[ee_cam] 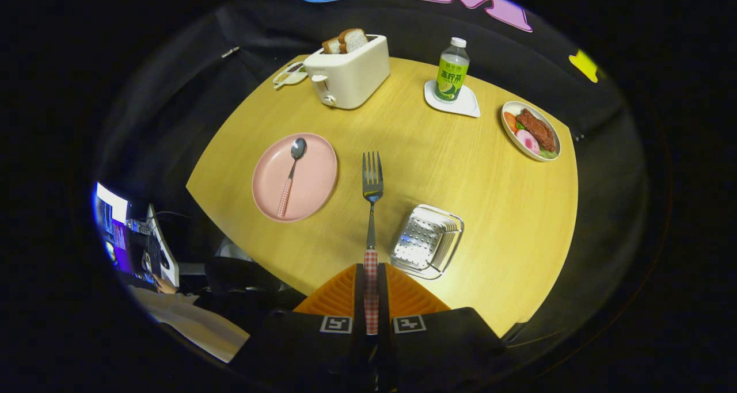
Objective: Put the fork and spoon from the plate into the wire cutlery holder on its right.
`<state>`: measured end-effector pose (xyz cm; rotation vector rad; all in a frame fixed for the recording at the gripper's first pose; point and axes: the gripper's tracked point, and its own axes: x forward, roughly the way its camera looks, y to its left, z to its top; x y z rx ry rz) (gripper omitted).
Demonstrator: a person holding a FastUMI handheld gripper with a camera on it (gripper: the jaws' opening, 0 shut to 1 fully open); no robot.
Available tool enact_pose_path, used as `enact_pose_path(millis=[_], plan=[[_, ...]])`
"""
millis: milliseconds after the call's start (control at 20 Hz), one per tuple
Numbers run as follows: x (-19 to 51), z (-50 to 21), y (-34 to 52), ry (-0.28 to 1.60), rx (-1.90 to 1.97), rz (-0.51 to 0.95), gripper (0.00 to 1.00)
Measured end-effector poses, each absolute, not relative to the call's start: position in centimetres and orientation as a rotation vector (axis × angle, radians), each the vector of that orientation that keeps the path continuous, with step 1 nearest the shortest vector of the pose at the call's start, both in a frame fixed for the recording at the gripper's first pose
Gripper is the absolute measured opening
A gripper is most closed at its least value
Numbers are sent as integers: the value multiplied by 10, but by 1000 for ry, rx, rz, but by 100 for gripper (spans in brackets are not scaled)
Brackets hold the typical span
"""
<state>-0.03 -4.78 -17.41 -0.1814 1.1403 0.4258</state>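
Between the fingers (371, 289) sits the fork (372, 203), pinched by its handle, tines forward; holder (426, 241) just right, plate (314, 194) with spoon (291, 175) ahead left.

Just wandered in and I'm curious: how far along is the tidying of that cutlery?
Nothing is in the wire cutlery holder yet. The fork is off the pink plate, clamped by its handle in the gripper. The spoon lies on the plate.

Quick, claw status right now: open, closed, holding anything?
Claw: closed on the fork, gripping its checked handle, tines pointing ahead above the table.
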Motion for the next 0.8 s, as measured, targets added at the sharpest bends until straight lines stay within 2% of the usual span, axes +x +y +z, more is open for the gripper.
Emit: enact_pose_path(millis=[400,800], plan=[[-17,-182,-119,1349,-328,454,11],[-2,-209,-122,1558,-387,493,11]])
